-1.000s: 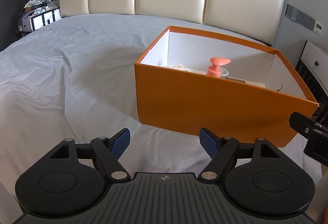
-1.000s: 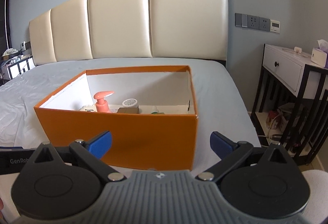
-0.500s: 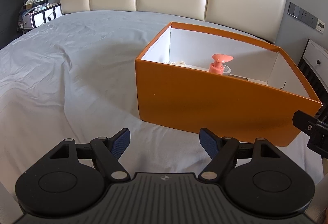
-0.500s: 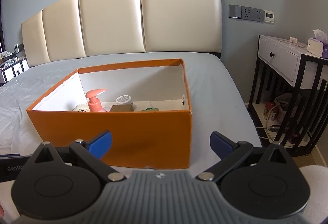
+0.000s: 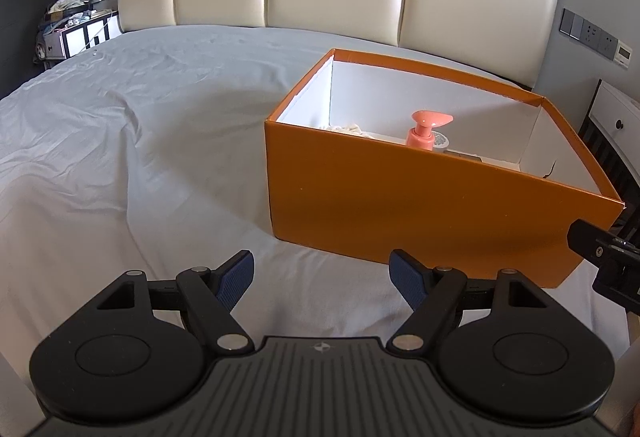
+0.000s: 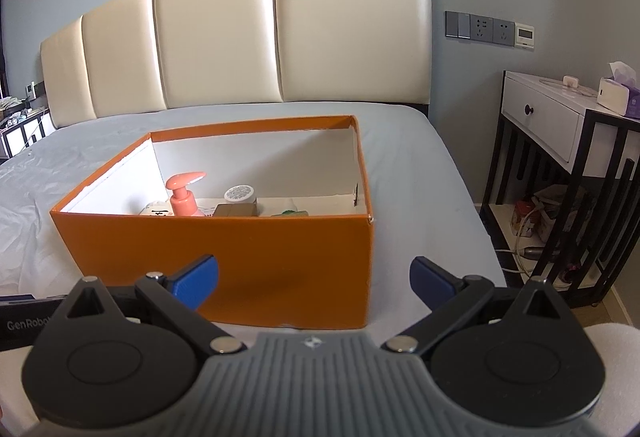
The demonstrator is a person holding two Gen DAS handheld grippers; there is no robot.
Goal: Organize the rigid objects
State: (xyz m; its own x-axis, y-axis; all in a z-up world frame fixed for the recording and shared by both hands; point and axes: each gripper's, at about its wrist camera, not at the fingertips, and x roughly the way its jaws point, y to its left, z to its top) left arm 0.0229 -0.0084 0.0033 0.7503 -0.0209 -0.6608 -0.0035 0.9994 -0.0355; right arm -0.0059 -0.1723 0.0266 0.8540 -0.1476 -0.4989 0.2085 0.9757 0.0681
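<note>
- Your right gripper point(image 6: 314, 279) is wide open, holding nothing; the orange box point(image 6: 224, 257) sits straight ahead, nearer this hand.
- Your left gripper point(image 5: 322, 279) is open and empty too; the box is ahead and to its right.
- The pink pump bottle point(image 6: 183, 195) stands upright inside.

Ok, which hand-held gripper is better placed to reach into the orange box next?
Probably the right hand-held gripper: open, it faces the orange box squarely, with the pink pump bottle in view. The left hand-held gripper, also open, sits off the box's corner over the bed sheet.
</note>
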